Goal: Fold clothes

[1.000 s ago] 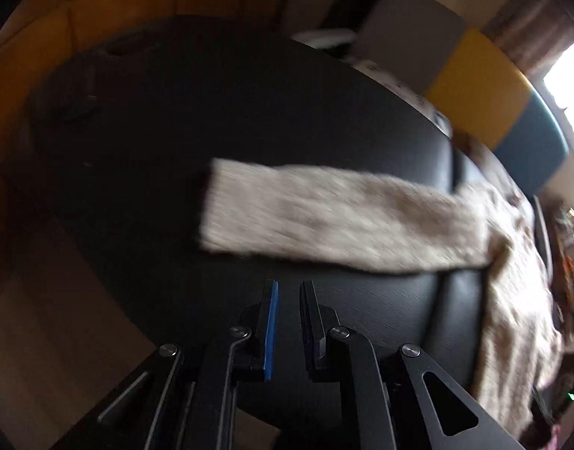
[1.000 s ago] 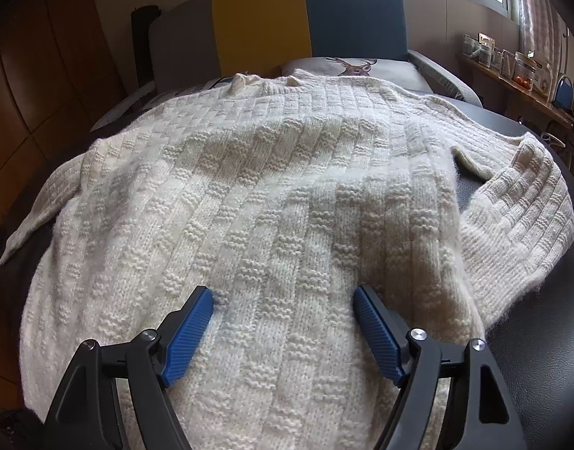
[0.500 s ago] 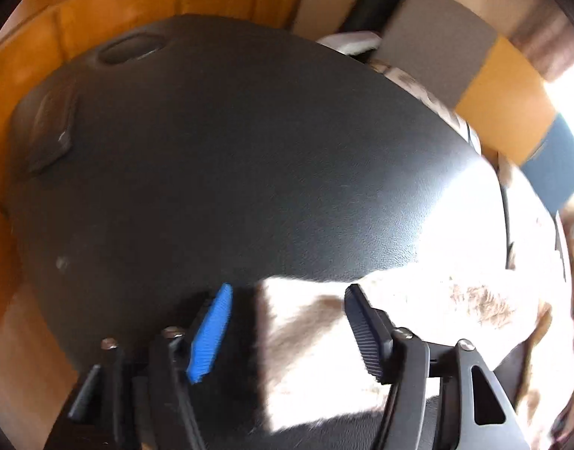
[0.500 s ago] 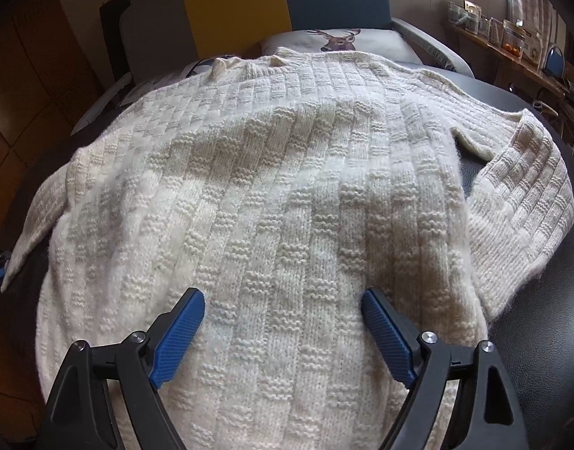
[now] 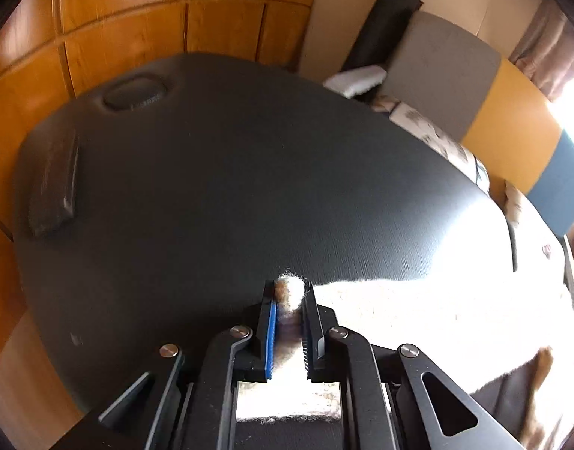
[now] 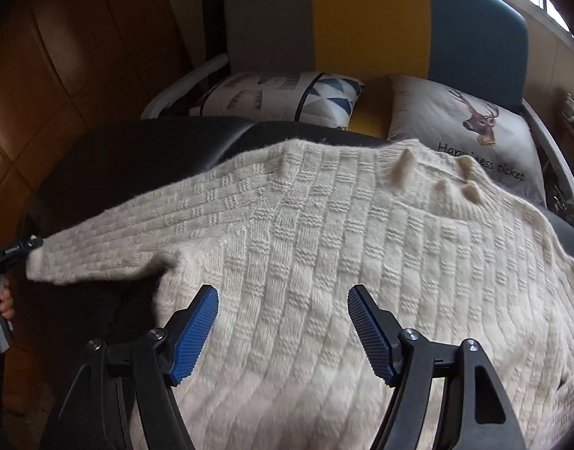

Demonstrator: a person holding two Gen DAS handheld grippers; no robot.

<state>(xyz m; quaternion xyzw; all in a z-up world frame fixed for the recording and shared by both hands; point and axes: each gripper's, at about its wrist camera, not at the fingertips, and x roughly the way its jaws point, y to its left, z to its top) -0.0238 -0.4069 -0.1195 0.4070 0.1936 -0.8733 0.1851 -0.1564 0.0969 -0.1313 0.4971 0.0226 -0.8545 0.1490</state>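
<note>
Since the earlier frames, the left gripper (image 5: 290, 302) has gone from fingers apart over the sleeve end to fingers clamped on it, and the right gripper (image 6: 283, 309) has shifted toward the upper left part of the sweater (image 6: 362, 262). In the left wrist view, a tuft of cream knit from the sleeve cuff (image 5: 289, 292) protrudes between the closed fingers, and the rest of the sleeve runs off to the right, overexposed by window light. The sweater lies spread on a black worktop (image 5: 230, 187). In the right wrist view, the right gripper hovers with its blue pads (image 6: 195, 332) wide apart above the sweater body, holding nothing; whether the pads touch the knit cannot be determined. The left sleeve extends to the left edge of that view, where the other gripper holds its end and a hand (image 6: 2, 305) grips the handle. Behind the worktop stands a sofa (image 6: 362, 26) in grey, yellow and blue, carrying two cushions (image 6: 463, 123).
</note>
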